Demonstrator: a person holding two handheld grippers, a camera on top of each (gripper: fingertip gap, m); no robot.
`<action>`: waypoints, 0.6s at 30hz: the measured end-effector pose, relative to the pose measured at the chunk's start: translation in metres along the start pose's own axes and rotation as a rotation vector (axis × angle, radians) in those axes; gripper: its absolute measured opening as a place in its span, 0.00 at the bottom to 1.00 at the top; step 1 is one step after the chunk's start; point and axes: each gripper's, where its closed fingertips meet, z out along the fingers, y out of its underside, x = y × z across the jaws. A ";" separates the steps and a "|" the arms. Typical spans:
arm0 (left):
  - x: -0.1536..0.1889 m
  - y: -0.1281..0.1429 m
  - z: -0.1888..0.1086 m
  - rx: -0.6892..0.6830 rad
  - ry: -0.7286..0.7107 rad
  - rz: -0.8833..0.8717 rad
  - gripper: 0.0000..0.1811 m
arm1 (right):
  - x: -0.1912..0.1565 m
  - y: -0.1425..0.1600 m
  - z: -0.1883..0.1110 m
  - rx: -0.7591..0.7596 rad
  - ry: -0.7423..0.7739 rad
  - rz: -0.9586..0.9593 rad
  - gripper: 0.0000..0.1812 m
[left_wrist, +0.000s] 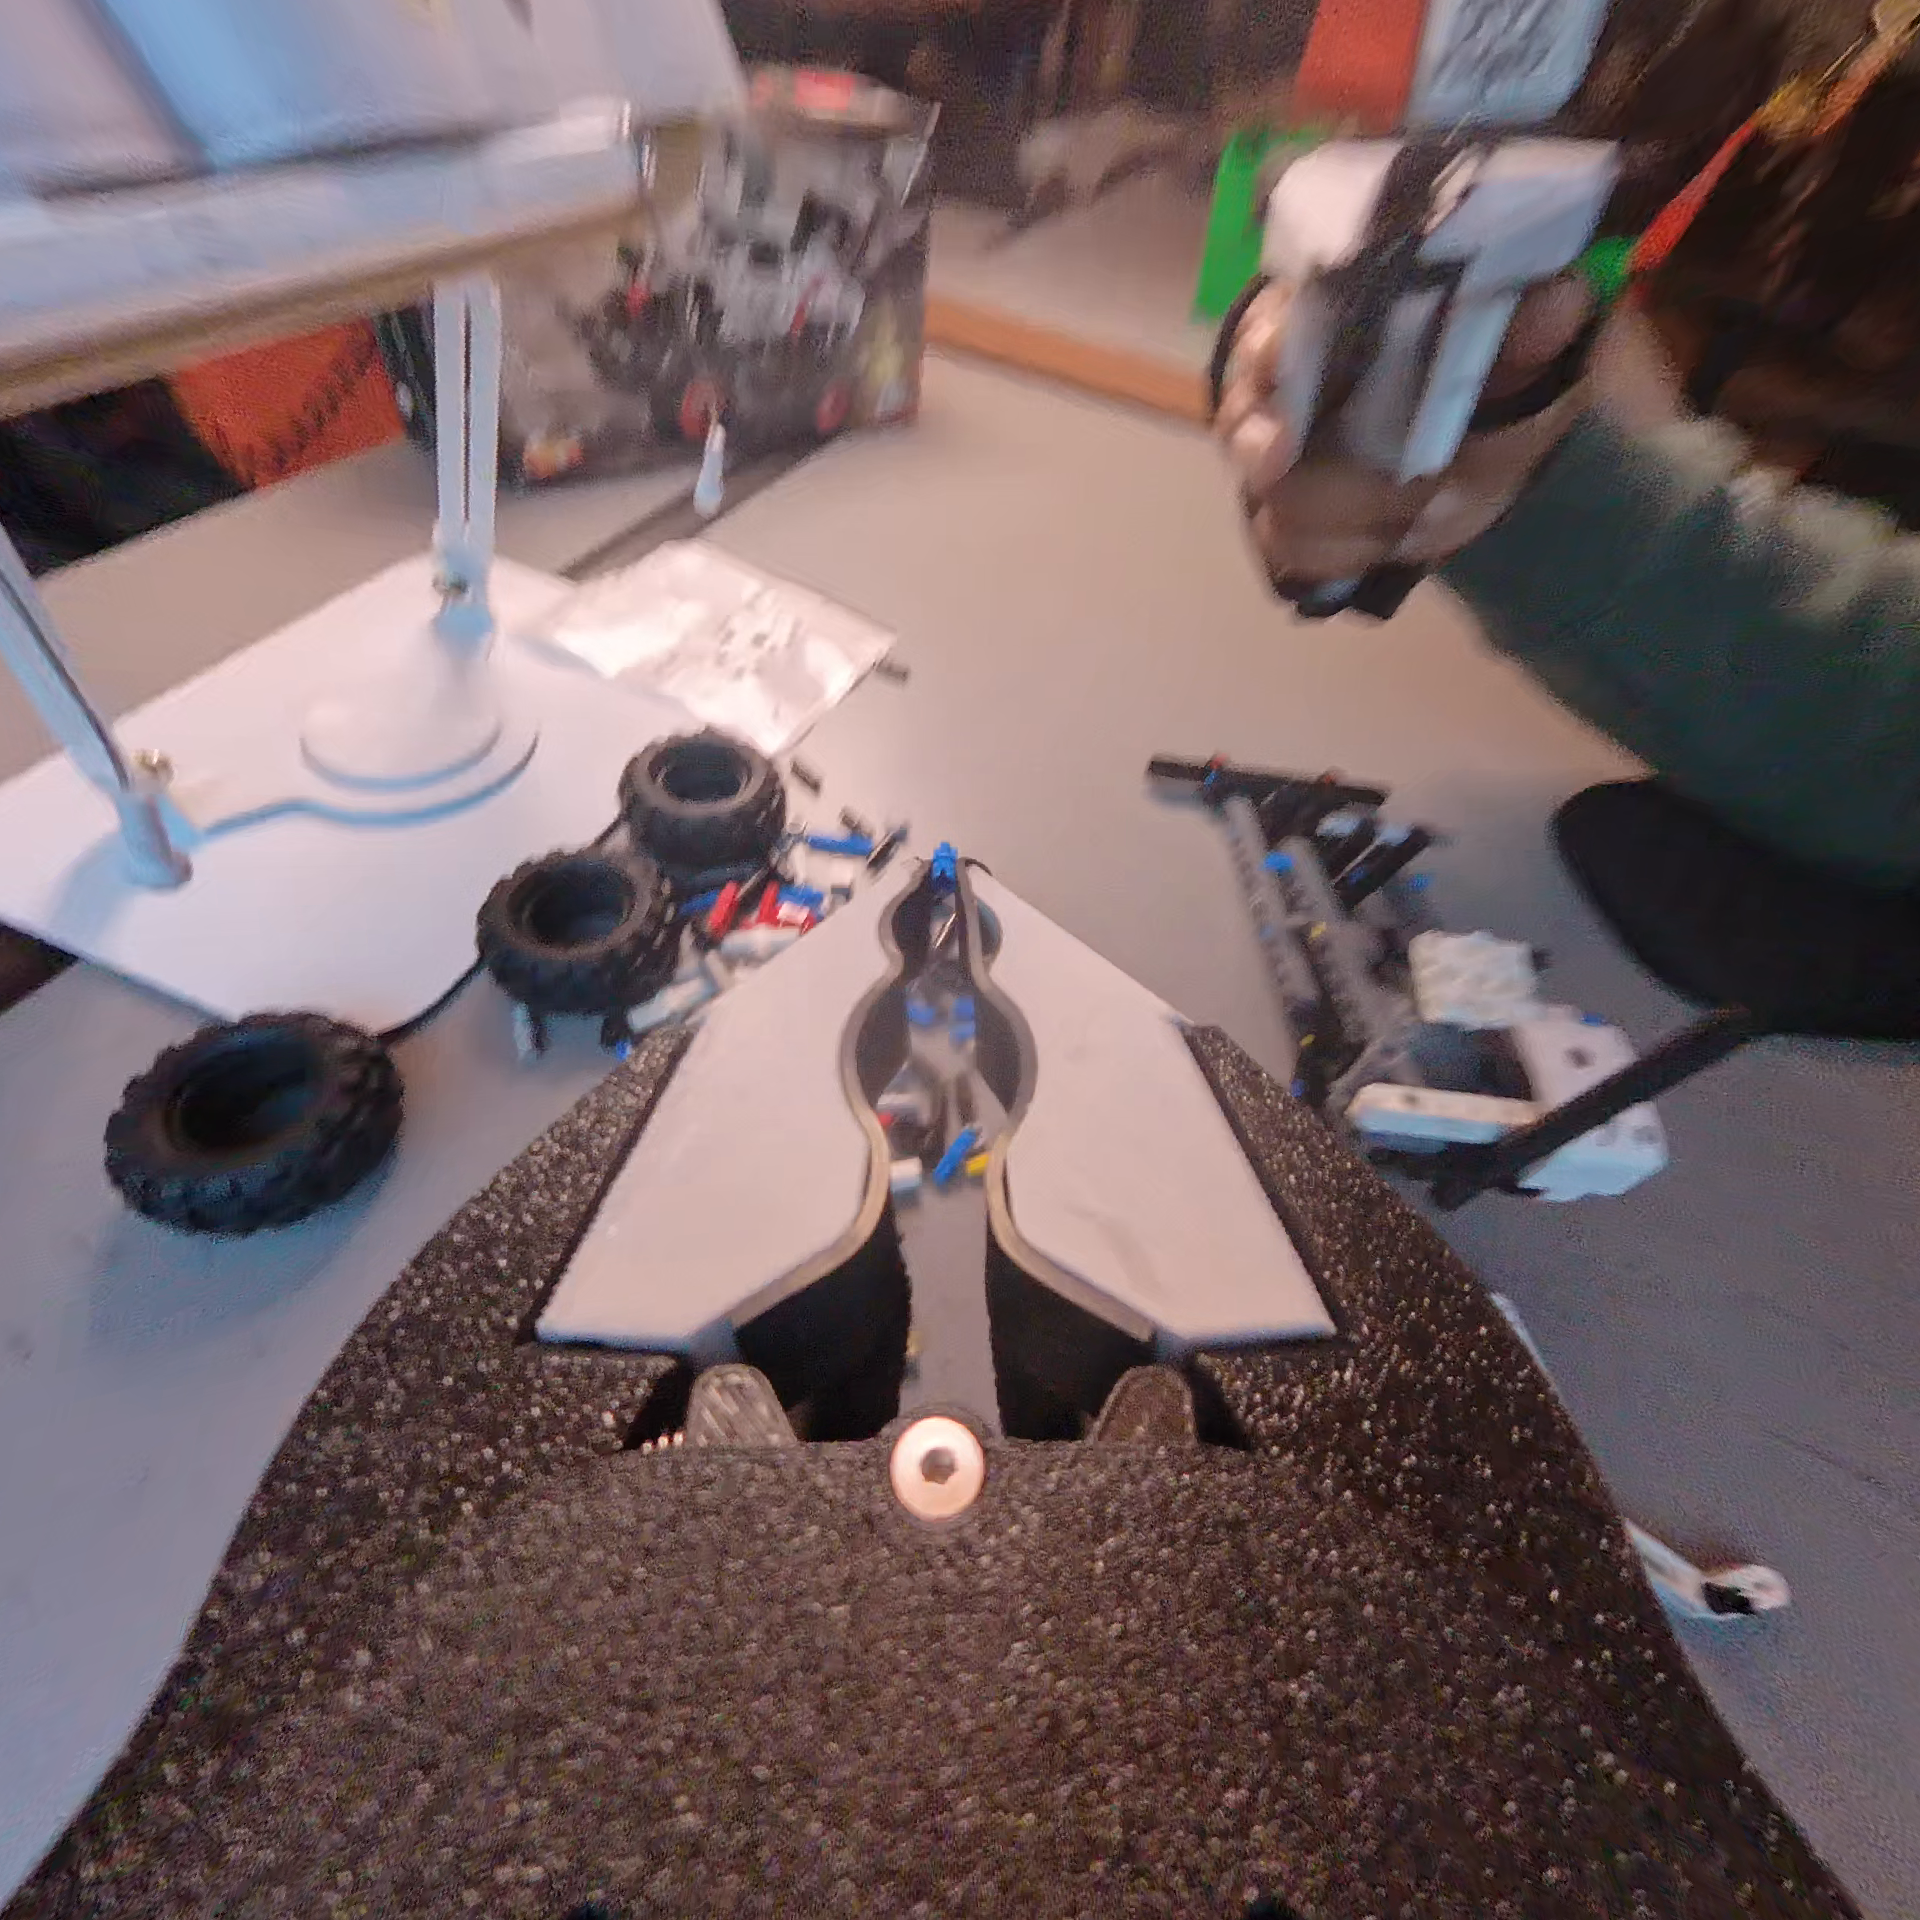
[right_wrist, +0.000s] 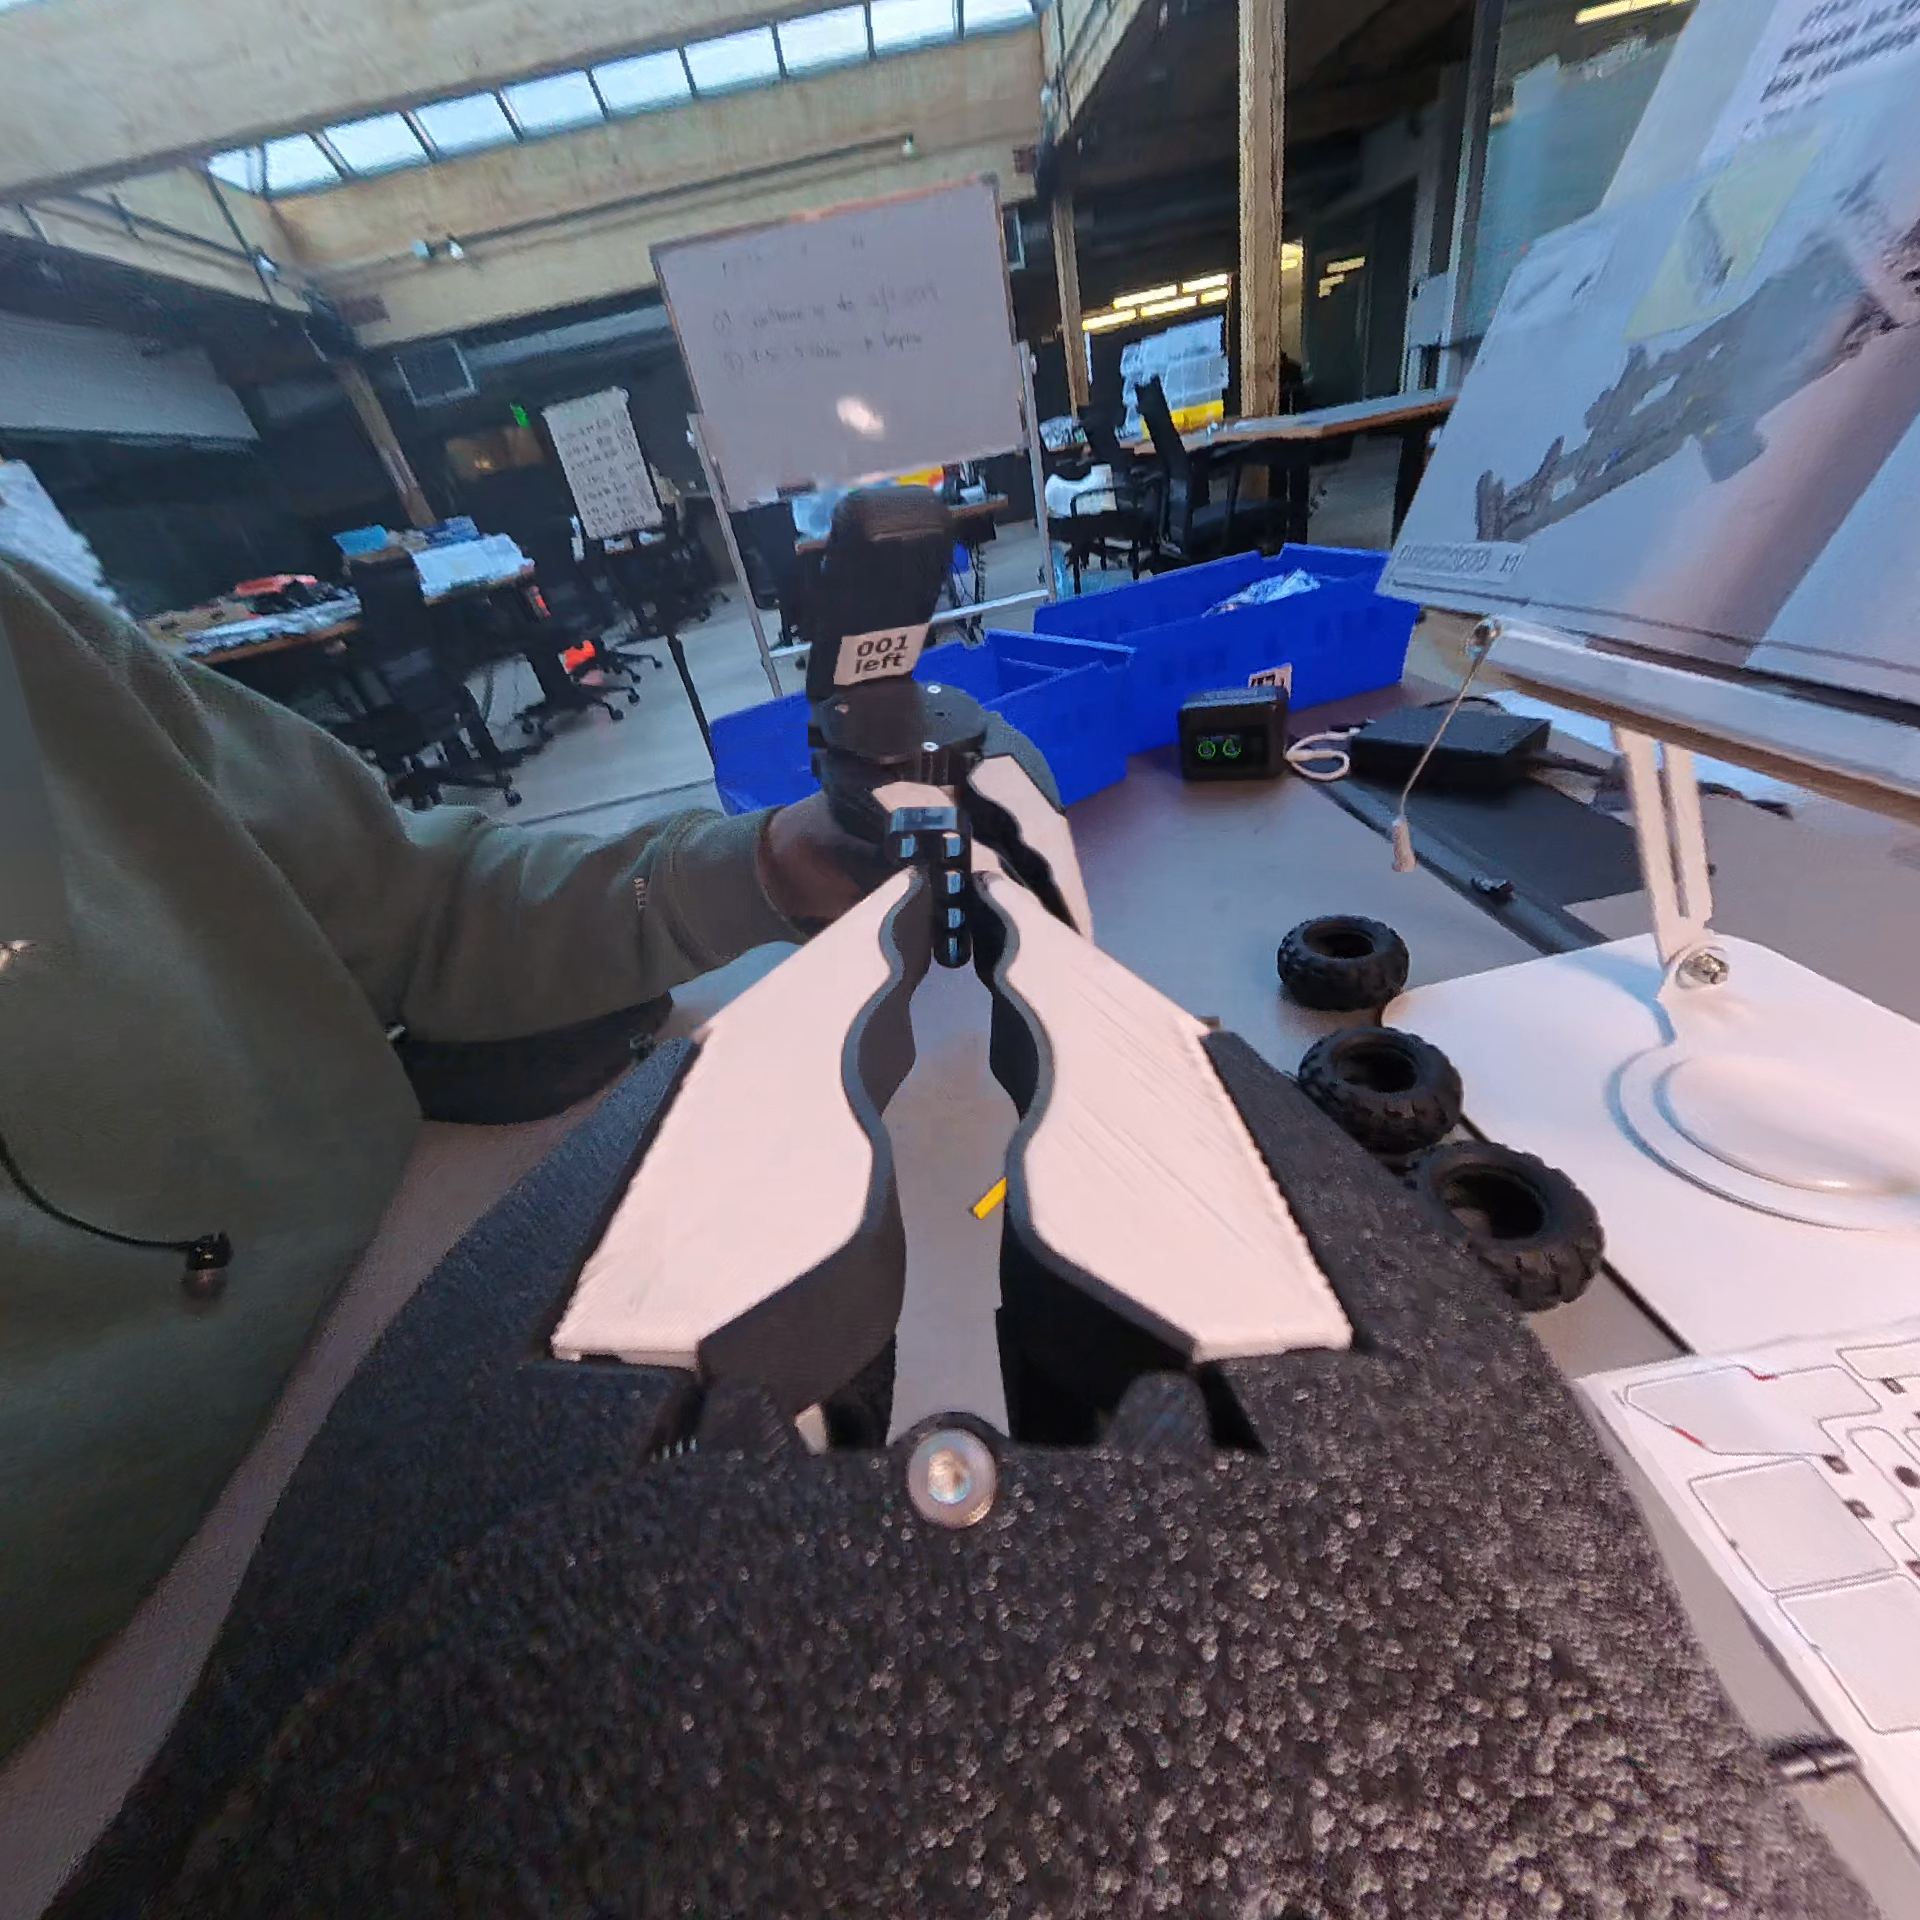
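My left gripper is shut on a small blue pin at its fingertips, held above a pile of small loose parts on the grey table. My right gripper is shut on a short black beam with holes, held upright in the air. In the left wrist view the right gripper is blurred at upper right, in a person's hand. A long partly built chassis with a white end lies right of the left gripper.
Three black tyres lie by a white stand base that carries an open booklet. A kit box and plastic bag lie behind. Blue bins, a small black device and a sticker sheet are nearby. There is about 12 cm between the tips of the two grippers.
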 end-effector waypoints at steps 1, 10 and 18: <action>-0.010 0.018 0.010 -0.083 -0.045 -0.003 0.02 | -0.002 0.007 0.007 -0.029 -0.006 -0.006 0.03; -0.013 0.021 0.023 -0.044 -0.040 -0.075 0.16 | -0.009 0.027 0.029 -0.084 -0.029 0.021 0.03; 0.063 -0.046 0.001 0.243 0.368 -0.145 0.16 | -0.006 0.038 0.045 -0.200 0.118 -0.265 0.03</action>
